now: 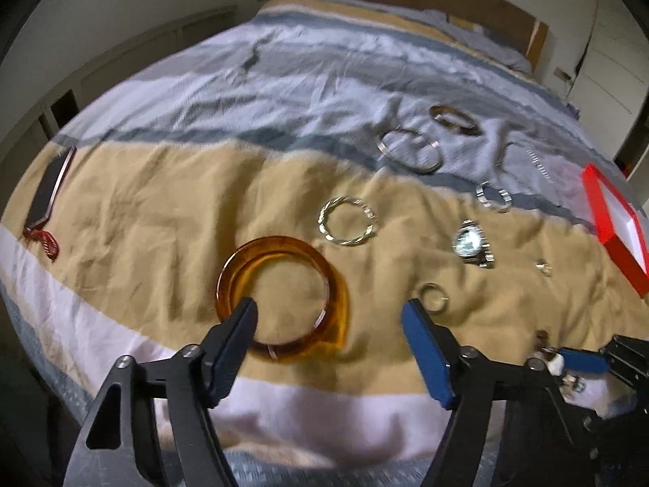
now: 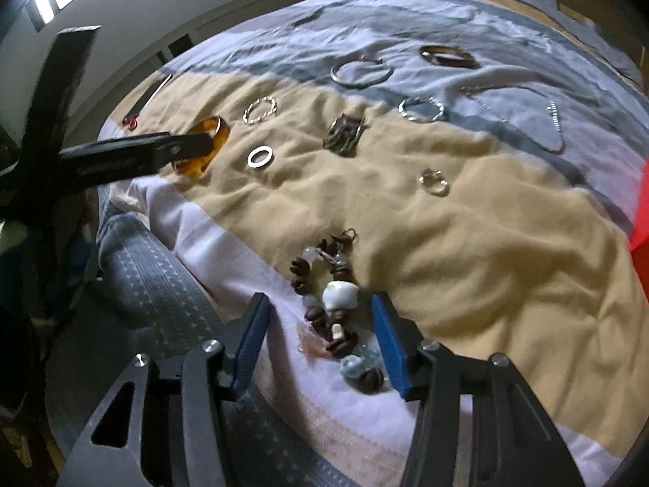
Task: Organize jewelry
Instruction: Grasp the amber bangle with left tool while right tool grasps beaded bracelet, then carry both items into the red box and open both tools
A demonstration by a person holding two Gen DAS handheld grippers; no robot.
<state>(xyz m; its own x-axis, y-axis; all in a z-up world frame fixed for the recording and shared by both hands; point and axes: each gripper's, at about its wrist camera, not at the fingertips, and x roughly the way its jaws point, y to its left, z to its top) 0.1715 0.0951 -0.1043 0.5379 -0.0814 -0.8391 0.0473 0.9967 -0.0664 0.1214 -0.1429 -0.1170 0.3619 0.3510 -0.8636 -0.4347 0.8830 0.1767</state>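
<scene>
Glossy plastic, bright metal, matt cloth

Amber bangle (image 1: 280, 296) looks like glossy translucent plastic; twisted ring (image 1: 348, 221) and watch (image 1: 472, 243) shiny metal; bracelet (image 2: 336, 308) dark wood-like and pale stone-like beads; bedspread (image 1: 162, 203) matt, wrinkled cloth.

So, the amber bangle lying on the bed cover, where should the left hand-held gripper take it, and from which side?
Grip the near rim of the amber bangle, coming down from above. It lies flat on the bed cover, so only the band's thickness can go between the jaws: one finger inside the ring, one outside. The left hand-held gripper already has one finger over that near rim. Avoid the pointed corner, which looks wider.
</scene>
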